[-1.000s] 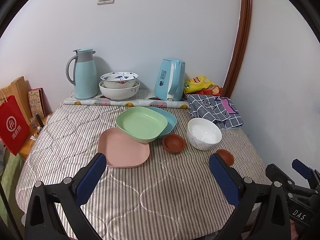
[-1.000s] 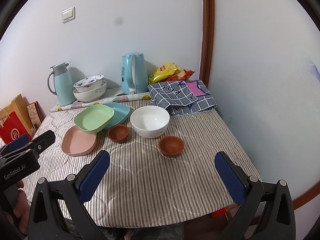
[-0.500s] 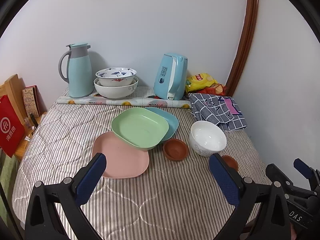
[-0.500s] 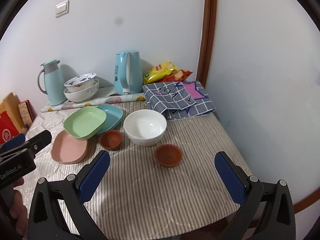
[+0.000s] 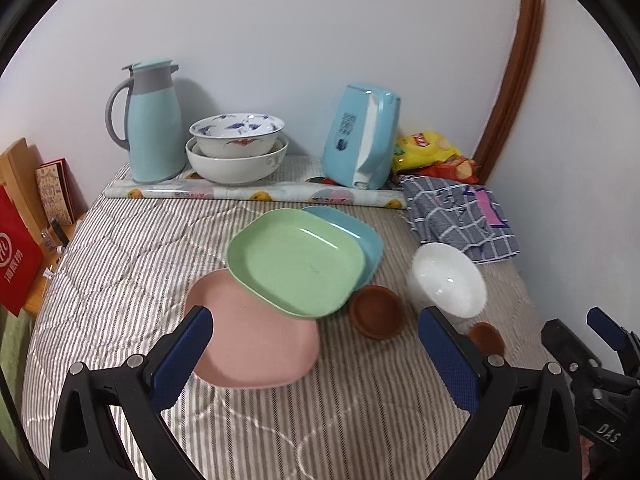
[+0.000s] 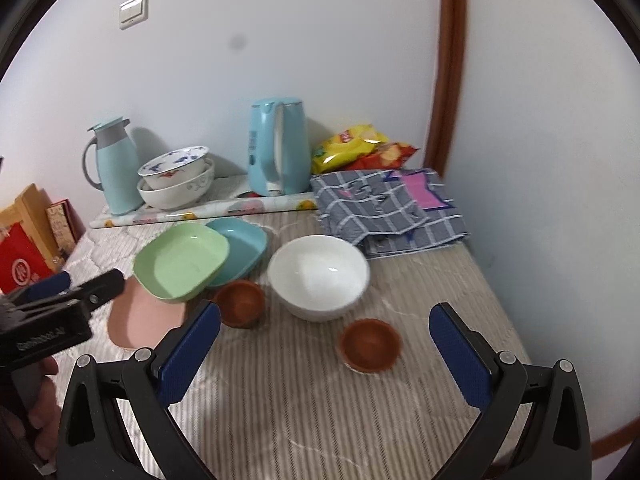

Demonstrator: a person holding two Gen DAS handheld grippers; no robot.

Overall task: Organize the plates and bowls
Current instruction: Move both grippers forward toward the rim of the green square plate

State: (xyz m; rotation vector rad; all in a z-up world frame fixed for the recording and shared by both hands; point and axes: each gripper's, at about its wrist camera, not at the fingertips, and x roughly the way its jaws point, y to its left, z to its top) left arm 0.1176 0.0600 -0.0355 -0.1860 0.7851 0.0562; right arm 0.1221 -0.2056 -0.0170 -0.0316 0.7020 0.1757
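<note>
Grippers, left (image 5: 316, 340) & right (image 6: 324, 340), both wide open w/ nothing held, have moved in lower over the table vs a sec ago. Left now frames pink plate (image 5: 256, 344) under green plate (image 5: 296, 264); right faces white bowl (image 6: 318, 276) & brown dish (image 6: 370, 344). Nothing sorted yet, so first grab looks close.

Each hand-held gripper is a black plastic frame with 2 angled fingers faced in textured blue pads, silver screws at the joints: the left hand-held gripper (image 5: 314, 338), the right hand-held gripper (image 6: 324, 334). White lettering reading "DAS" marks the right unit's black body, seen from the left wrist.
</note>
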